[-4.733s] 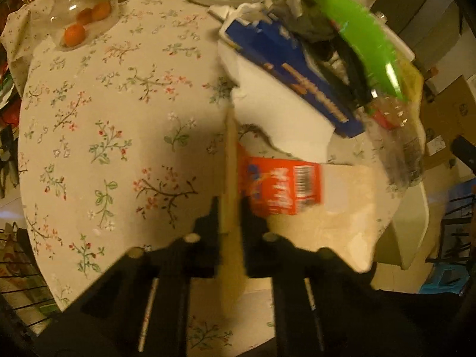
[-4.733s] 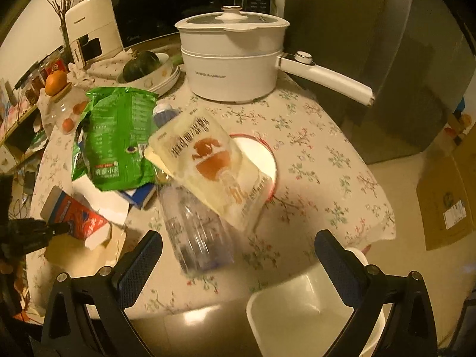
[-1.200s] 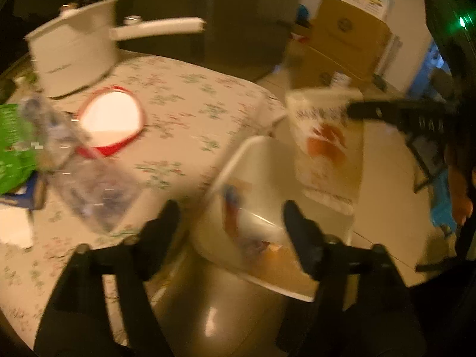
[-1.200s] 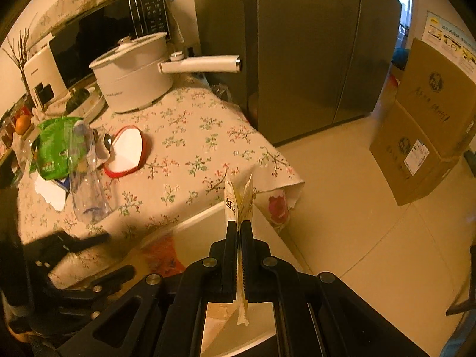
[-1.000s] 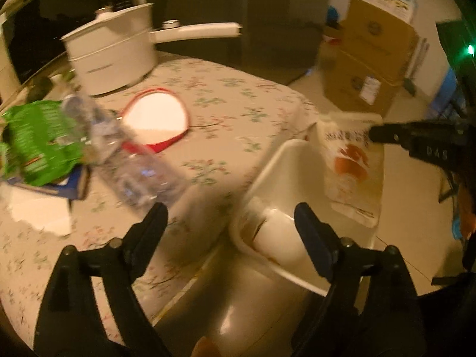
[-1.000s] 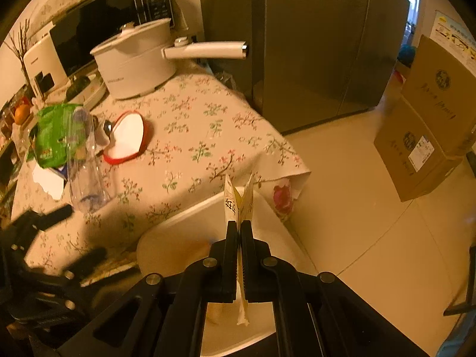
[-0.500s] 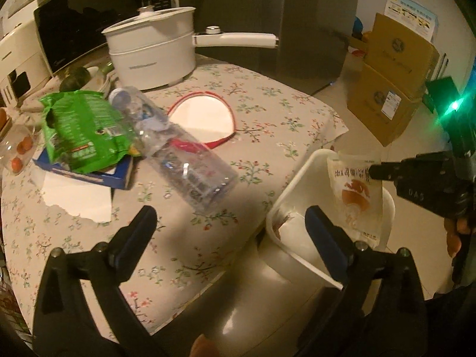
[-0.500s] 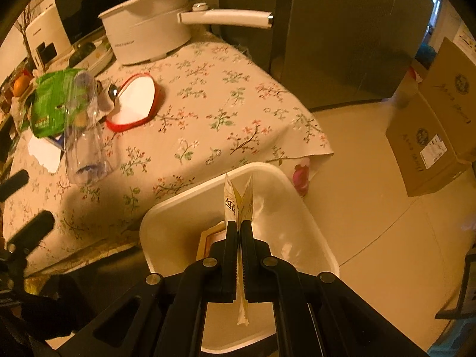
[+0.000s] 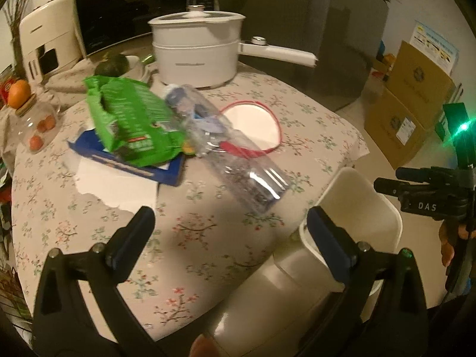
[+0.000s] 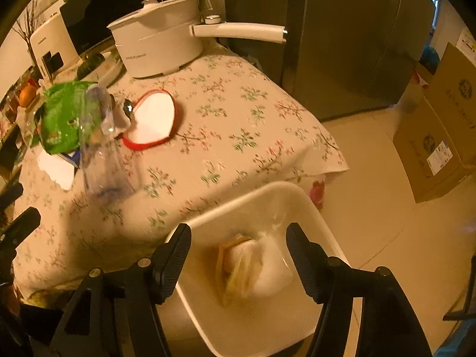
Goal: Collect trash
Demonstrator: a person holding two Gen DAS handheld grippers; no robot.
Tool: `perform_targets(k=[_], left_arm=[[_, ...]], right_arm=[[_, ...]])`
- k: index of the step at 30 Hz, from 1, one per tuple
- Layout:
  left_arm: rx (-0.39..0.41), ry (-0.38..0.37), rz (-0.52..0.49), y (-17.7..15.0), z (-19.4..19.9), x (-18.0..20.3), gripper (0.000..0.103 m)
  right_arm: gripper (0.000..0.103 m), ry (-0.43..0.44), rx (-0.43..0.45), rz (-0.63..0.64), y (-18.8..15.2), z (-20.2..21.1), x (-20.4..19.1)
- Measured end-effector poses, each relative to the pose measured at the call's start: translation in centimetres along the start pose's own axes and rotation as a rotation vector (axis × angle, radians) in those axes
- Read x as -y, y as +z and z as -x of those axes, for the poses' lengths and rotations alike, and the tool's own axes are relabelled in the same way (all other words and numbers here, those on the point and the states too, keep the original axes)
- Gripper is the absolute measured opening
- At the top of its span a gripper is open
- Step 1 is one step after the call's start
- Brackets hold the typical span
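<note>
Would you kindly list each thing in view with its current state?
Left hand-held gripper: open, empty.
Right hand-held gripper: jaws opening, nothing between them.
Bin: open, holding a pouch.
Plastic bottle: lying on table.
Pot: lidded.

Glossy plastic bin (image 10: 300, 199); cloth tablecloth (image 10: 238, 125).

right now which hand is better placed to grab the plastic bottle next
Left, probably. The left gripper is empty, wide open and faces the plastic bottle on the table. The right gripper, jaws opening, hangs over the trash bin.
</note>
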State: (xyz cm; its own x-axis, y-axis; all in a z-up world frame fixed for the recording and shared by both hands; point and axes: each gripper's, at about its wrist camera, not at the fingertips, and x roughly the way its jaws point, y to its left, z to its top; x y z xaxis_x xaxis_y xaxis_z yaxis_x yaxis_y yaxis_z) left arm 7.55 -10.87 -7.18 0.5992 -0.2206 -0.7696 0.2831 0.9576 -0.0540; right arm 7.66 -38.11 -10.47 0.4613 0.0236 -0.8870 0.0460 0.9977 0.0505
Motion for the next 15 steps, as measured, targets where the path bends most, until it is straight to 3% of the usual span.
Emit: perform_targets(k=[12,15], left_arm=[[0.002,0.050,0.095,0.4,1.0,-6.2,0.102],[0.009,0.093,0.105,1.0,1.4,-8.5,0.102]], right_arm=[[0.073,0.001,0.012,0.035,1.9,-0.6,-3.5],[0.073,0.004,0.013,0.043,2.4,-0.8,-4.4]])
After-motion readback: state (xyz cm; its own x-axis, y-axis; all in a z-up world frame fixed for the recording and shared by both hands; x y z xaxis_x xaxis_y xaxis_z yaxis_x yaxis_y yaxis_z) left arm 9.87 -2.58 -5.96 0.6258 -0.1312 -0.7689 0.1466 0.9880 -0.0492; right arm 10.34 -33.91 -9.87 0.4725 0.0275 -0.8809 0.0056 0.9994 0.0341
